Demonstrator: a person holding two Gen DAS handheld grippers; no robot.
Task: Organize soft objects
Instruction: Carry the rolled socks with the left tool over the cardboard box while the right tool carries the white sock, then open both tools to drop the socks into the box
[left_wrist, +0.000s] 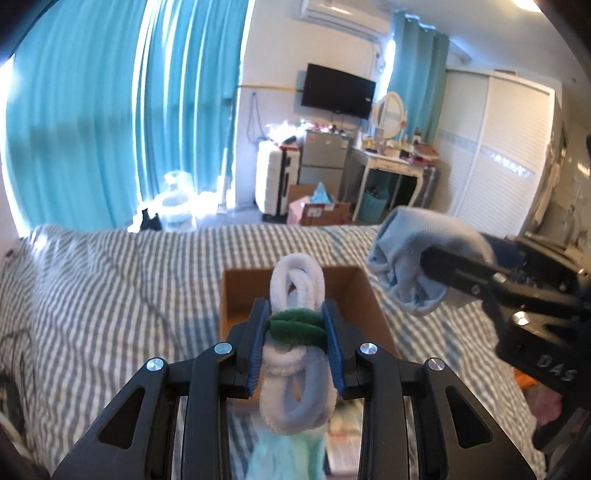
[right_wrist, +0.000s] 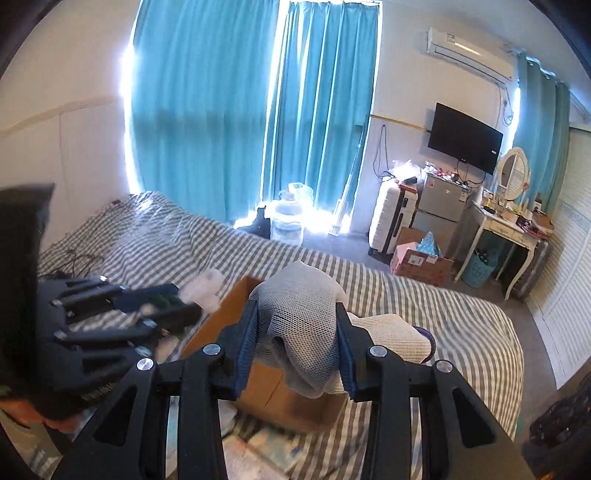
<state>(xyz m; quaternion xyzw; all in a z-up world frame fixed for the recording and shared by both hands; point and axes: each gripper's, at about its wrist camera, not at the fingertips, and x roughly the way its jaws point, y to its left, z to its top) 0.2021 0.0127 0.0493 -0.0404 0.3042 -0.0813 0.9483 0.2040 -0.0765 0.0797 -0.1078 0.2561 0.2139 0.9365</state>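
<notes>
My left gripper (left_wrist: 295, 326) is shut on a bundle of white and green fuzzy loops (left_wrist: 295, 325) and holds it above the open cardboard box (left_wrist: 365, 299) on the striped bed. My right gripper (right_wrist: 295, 341) is shut on a pale grey knitted sock (right_wrist: 299, 314) and holds it over the same box (right_wrist: 221, 314). In the left wrist view the right gripper (left_wrist: 439, 273) and its sock (left_wrist: 413, 247) hang just right of the box. In the right wrist view the left gripper (right_wrist: 173, 299) is blurred at the left with its loops (right_wrist: 207, 288).
The bed has a grey-and-white striped cover (left_wrist: 110, 280). A cream knitted item (right_wrist: 395, 339) lies right of the box. Cables (right_wrist: 74, 262) lie on the bed's far left. Beyond the bed stand a water jug (right_wrist: 288, 218), a suitcase (right_wrist: 388, 218), cartons (right_wrist: 421, 262) and a dressing table (right_wrist: 506, 225).
</notes>
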